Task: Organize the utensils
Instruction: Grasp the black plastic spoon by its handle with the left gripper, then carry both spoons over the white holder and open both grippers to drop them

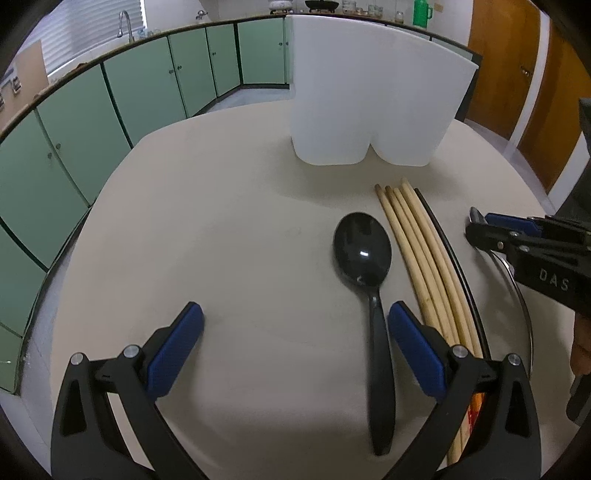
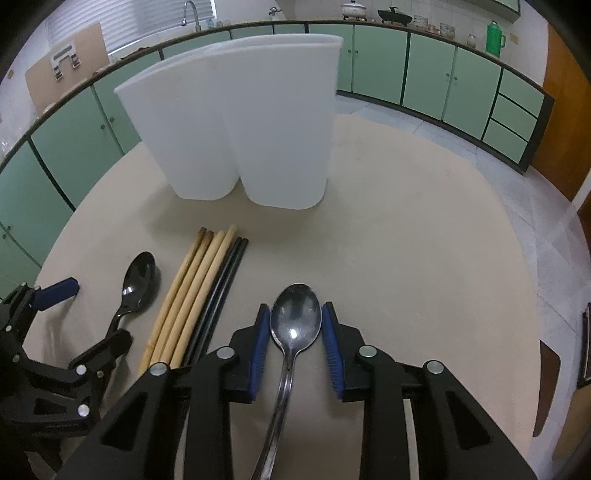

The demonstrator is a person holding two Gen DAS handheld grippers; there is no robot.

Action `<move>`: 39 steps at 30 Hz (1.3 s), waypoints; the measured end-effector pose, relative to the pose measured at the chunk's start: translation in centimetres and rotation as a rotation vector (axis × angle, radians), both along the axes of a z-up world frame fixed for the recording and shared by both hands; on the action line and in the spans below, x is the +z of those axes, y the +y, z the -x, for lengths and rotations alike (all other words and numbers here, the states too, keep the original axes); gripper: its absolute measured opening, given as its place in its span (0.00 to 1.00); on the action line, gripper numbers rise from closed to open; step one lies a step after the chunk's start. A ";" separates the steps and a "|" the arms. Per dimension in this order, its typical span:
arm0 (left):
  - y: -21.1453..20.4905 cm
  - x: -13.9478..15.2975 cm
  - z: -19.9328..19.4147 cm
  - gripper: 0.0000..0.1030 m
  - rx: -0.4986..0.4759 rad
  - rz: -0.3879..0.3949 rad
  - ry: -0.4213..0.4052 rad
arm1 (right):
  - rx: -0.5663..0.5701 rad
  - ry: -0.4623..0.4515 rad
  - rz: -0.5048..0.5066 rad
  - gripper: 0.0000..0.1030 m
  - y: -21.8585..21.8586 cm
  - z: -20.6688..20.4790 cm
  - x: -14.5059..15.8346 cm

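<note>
A metal spoon point(image 2: 295, 317) lies lengthwise between the blue pads point(image 2: 260, 350) of my right gripper point(image 2: 295, 343), which press on both sides of its bowl. A black plastic spoon point(image 1: 364, 247) rests on the beige round table point(image 1: 221, 229). Its handle runs inside my open left gripper point(image 1: 295, 332), close to the right finger point(image 1: 413, 350) and apart from the left one. Wooden chopsticks point(image 1: 417, 251) and black chopsticks point(image 2: 221, 295) lie side by side between the two spoons. A white two-compartment holder point(image 2: 251, 129) stands upright behind them. The left gripper point(image 2: 85, 317) also shows at the left of the right wrist view.
Green cabinets point(image 1: 147, 92) curve around behind the table, with a sink tap point(image 2: 190, 11) and a green flask point(image 2: 495, 33) on the counter. A wooden door point(image 1: 517, 74) is at the right. The table edge point(image 2: 535, 258) falls to a tiled floor.
</note>
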State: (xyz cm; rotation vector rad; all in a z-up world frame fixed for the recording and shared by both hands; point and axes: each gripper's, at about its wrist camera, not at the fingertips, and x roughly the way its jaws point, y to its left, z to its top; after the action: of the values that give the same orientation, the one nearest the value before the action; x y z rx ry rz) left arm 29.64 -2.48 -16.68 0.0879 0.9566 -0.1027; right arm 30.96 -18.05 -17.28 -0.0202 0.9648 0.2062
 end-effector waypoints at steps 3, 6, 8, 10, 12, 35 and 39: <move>-0.8 -0.1 -1.0 0.95 -0.005 -0.006 0.005 | 0.005 -0.002 0.000 0.28 0.8 0.0 -0.1; -1.2 -0.2 -2.6 0.95 0.004 -0.020 0.010 | 0.009 0.000 -0.008 0.28 0.6 0.1 -0.1; -1.4 -0.2 -3.5 0.95 0.012 -0.018 0.015 | 0.014 0.002 -0.016 0.28 0.4 0.0 -0.1; -1.8 -0.2 -4.3 0.95 0.009 -0.032 0.014 | 0.018 0.007 -0.025 0.28 -0.1 -0.2 0.0; -2.0 -0.1 -4.7 0.95 0.002 -0.036 0.017 | 0.023 0.014 -0.033 0.28 -0.6 -0.2 -0.1; -1.9 2.3 -2.1 0.33 -0.118 0.190 -0.115 | 0.019 -0.088 -0.150 0.27 -3.3 -0.2 0.9; -2.1 4.1 -0.4 0.33 -0.130 0.158 -0.252 | 0.033 -0.199 -0.195 0.27 -4.2 1.1 2.5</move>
State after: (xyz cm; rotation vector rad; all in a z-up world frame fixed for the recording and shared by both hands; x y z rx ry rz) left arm 30.00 -4.56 -12.56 0.0160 0.6877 -0.2799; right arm 29.84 -22.22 -14.75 0.1208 0.7429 0.3221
